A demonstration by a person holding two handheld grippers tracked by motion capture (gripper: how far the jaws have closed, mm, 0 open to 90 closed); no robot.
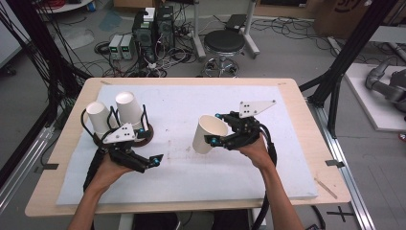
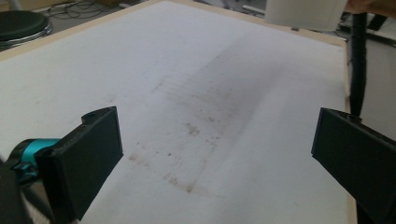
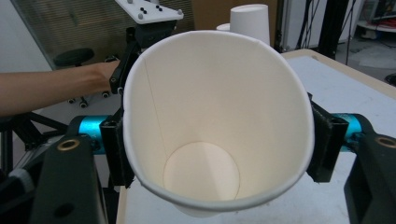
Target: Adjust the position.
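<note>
Hands come in from the near edge of the counter [image 1: 297, 187], each with a tool. The left hand-held gripper [image 1: 143, 162] sits low at the near left, its jaws wide apart with nothing between them. The right hand-held gripper [image 1: 218, 128] squeezes a white paper cup [image 1: 209, 134] by its rim, tipped on its side above the white mat [image 1: 191, 163], mouth toward the right. Farther left, two upside-down cups [image 1: 115, 113] stand on a dark holder [image 1: 143, 136].

White paper cup [image 1: 208, 134], black tool [image 1: 225, 130] with turquoise accents, stained white mat [image 1: 191, 115].
</note>
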